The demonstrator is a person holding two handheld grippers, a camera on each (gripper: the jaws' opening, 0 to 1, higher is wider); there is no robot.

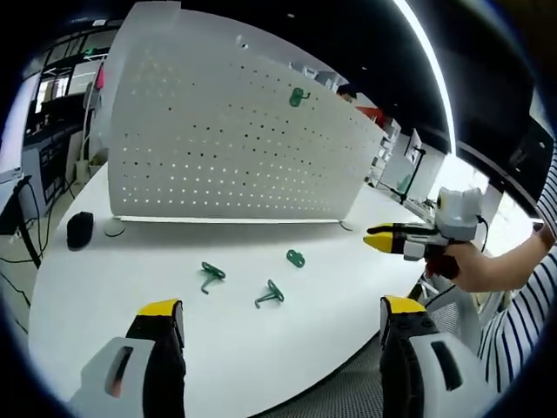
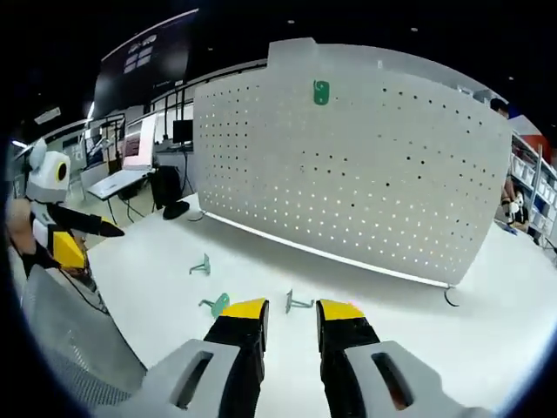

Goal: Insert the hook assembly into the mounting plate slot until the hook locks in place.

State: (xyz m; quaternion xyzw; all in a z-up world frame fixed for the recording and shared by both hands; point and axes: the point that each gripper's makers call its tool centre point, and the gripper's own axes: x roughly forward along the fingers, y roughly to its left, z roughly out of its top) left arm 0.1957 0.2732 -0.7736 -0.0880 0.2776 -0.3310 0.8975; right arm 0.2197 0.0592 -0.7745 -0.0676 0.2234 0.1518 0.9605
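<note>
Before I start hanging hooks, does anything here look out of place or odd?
Nothing looks damaged. Three green hooks lie loose on the table, scattered and tipped on their sides, while one green piece already hangs high on the pegboard.

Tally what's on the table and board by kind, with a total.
Green hooks loose on the table: 3
Green hook mounted on the pegboard: 1
White pegboard: 1
Black mouse-like object on the table: 1
Total: 6
</note>
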